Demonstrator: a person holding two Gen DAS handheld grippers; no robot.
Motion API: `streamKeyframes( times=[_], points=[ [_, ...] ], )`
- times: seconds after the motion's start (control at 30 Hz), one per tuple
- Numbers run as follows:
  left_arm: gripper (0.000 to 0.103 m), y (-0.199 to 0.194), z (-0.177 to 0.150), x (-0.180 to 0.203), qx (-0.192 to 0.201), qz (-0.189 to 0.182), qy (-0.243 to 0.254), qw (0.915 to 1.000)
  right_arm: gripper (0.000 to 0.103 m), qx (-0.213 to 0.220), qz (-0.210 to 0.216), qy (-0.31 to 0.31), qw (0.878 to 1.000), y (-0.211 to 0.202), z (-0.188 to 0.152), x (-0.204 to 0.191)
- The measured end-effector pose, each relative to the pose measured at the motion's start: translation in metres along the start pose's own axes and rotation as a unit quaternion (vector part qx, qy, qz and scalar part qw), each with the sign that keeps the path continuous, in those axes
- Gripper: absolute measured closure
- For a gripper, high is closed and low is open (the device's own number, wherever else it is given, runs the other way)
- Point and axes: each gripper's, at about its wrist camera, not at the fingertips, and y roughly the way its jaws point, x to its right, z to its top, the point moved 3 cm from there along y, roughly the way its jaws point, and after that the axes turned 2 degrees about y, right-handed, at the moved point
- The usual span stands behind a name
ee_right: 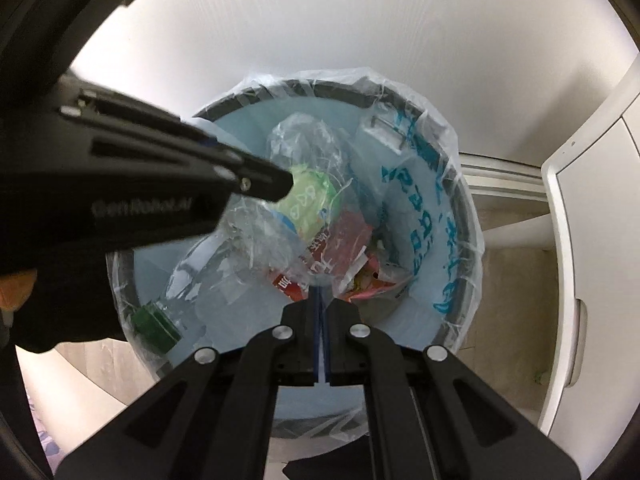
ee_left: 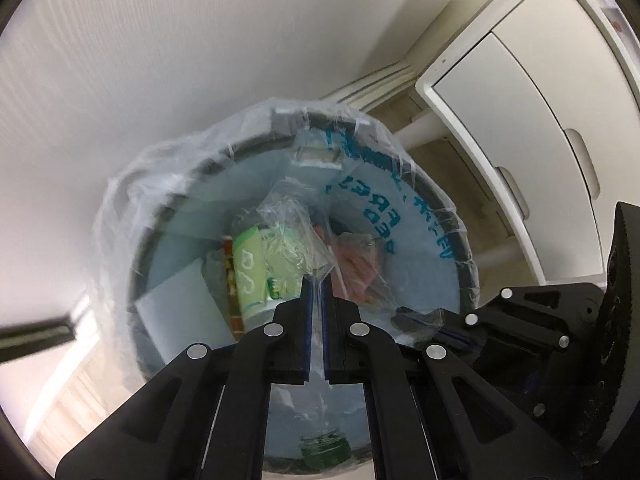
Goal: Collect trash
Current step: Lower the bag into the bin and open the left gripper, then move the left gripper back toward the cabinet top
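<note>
A round trash bin (ee_left: 466, 252) lined with a clear bag printed in blue stands against a white wall; it also shows in the right wrist view (ee_right: 468, 216). Inside lie a green packet (ee_left: 250, 276), red wrappers (ee_right: 344, 244) and a clear bottle with a green cap (ee_right: 154, 324). My left gripper (ee_left: 318, 280) is shut on a piece of clear crumpled plastic film (ee_left: 292, 216) over the bin. My right gripper (ee_right: 322, 292) is shut on the same clear film (ee_right: 308, 140). The left gripper shows from the side in the right wrist view (ee_right: 276, 184).
A white cabinet with drawers (ee_left: 540, 120) stands to the right of the bin on white legs. Wooden floor (ee_left: 436, 152) shows beneath it. A white baseboard (ee_right: 504, 184) runs along the wall behind.
</note>
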Motion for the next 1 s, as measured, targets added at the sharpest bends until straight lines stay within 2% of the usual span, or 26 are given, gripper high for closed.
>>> streamKeyframes(
  times=[0.03, 0.13, 0.2, 0.23, 0.27, 0.3, 0.4, 0.43, 0.47, 0.5, 0.53, 0.57, 0.7, 1.0],
  points=[
    [0.097, -0.004, 0.0, 0.0, 0.005, 0.003, 0.003, 1.0, 0.1, 0.003, -0.005, -0.003, 1.0, -0.002, -0.001, 0.0],
    [0.07, -0.013, -0.001, -0.003, 0.017, 0.008, 0.0, 0.9998, 0.1, 0.007, -0.015, -0.009, 1.0, -0.011, -0.004, -0.001],
    [0.063, -0.016, -0.002, -0.004, 0.019, 0.008, -0.004, 0.9998, 0.094, 0.011, -0.024, -0.015, 1.0, -0.016, -0.007, 0.0],
    [0.058, -0.018, -0.003, -0.004, 0.021, 0.011, -0.004, 0.9997, 0.075, 0.012, -0.027, -0.015, 0.999, -0.018, -0.008, 0.0],
    [0.053, -0.021, -0.004, -0.005, 0.024, 0.019, -0.002, 0.9995, 0.048, 0.015, -0.029, -0.012, 0.999, -0.021, -0.009, 0.0],
    [0.051, -0.021, -0.004, -0.004, 0.026, 0.021, -0.002, 0.9994, 0.04, 0.02, -0.03, -0.01, 0.999, -0.023, -0.01, 0.001],
    [0.042, -0.029, -0.004, -0.005, 0.039, 0.03, -0.004, 0.9988, 0.037, 0.026, -0.032, -0.008, 0.999, -0.03, -0.011, 0.003],
    [0.036, -0.033, -0.004, -0.007, 0.044, 0.031, -0.007, 0.9985, 0.035, 0.031, -0.032, -0.007, 0.999, -0.032, -0.011, 0.003],
    [0.03, -0.035, -0.004, -0.008, 0.048, 0.031, -0.01, 0.9983, 0.023, 0.037, -0.033, -0.008, 0.999, -0.038, -0.013, 0.005],
    [0.026, -0.038, -0.003, -0.009, 0.051, 0.032, -0.013, 0.9981, 0.016, 0.041, -0.035, -0.007, 0.999, -0.039, -0.012, 0.005],
    [0.017, -0.039, -0.003, -0.009, 0.053, 0.033, -0.015, 0.998, 0.007, 0.044, -0.038, -0.006, 0.998, -0.042, -0.012, 0.005],
    [0.011, -0.041, -0.004, -0.009, 0.056, 0.033, -0.017, 0.9977, 0.007, 0.047, -0.04, -0.002, 0.998, -0.047, -0.011, 0.005],
    [0.006, -0.05, -0.005, -0.005, 0.069, 0.038, -0.006, 0.9969, 0.007, 0.06, -0.041, 0.02, 0.997, -0.064, -0.012, 0.01],
    [0.006, -0.112, 0.003, 0.015, 0.143, 0.039, 0.032, 0.9884, 0.007, 0.126, -0.065, 0.054, 0.988, -0.13, -0.008, 0.013]
  ],
)
